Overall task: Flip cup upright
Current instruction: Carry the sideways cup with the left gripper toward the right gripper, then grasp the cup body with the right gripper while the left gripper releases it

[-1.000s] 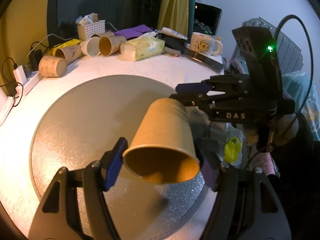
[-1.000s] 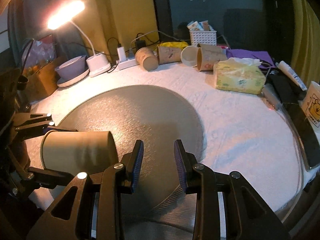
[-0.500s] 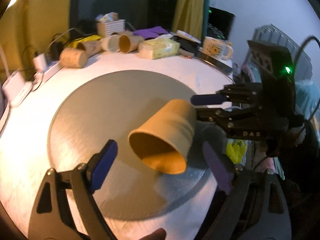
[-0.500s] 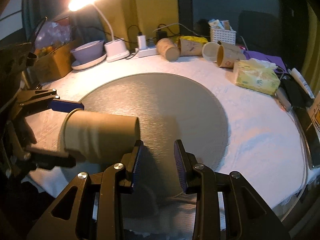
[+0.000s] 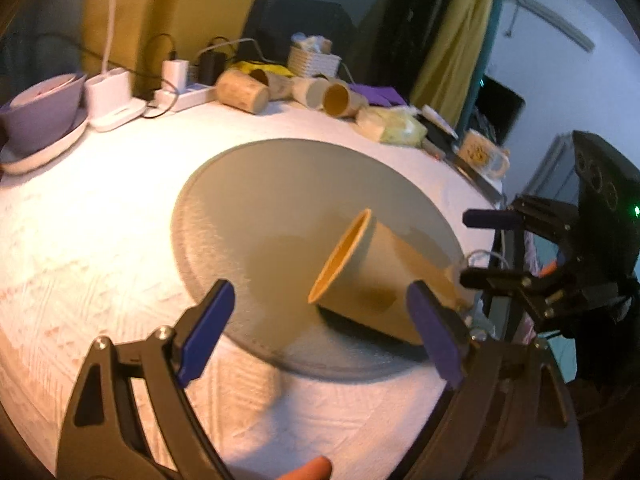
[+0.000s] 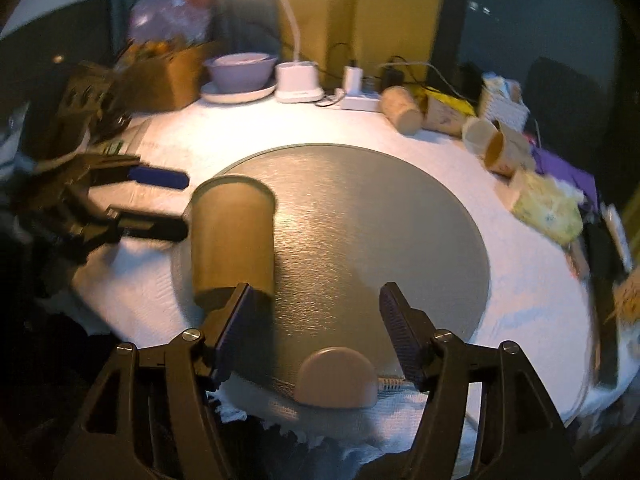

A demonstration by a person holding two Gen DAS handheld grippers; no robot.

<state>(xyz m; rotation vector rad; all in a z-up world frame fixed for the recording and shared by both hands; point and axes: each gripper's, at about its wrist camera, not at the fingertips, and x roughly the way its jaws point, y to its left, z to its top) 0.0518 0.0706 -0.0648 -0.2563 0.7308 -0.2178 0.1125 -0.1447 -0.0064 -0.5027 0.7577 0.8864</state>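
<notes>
A brown paper cup (image 5: 372,276) leans tilted on the grey round mat (image 5: 280,200), its mouth facing up and left, its base near the mat's right edge. In the right wrist view the cup (image 6: 232,236) stands near the mat's left edge (image 6: 360,240), close to upright. My left gripper (image 5: 320,332) is open, its blue pads on either side of the cup without touching; it also shows in the right wrist view (image 6: 156,200). My right gripper (image 6: 316,332) is open and empty, just right of the cup's base; it also shows in the left wrist view (image 5: 480,248).
Several paper cups (image 6: 404,110) lie at the table's back, with a power strip (image 6: 360,100), lamp base (image 6: 298,82), purple bowl (image 6: 240,68), tissue pack (image 6: 548,208) and mug (image 5: 480,154). A white cloth (image 5: 100,220) covers the table. A fingertip (image 6: 336,376) shows at the bottom.
My left gripper has let go of the cup and opened wide. The cup has swung from lying mouth-toward-camera to leaning near upright on the mat. My right gripper has opened.
</notes>
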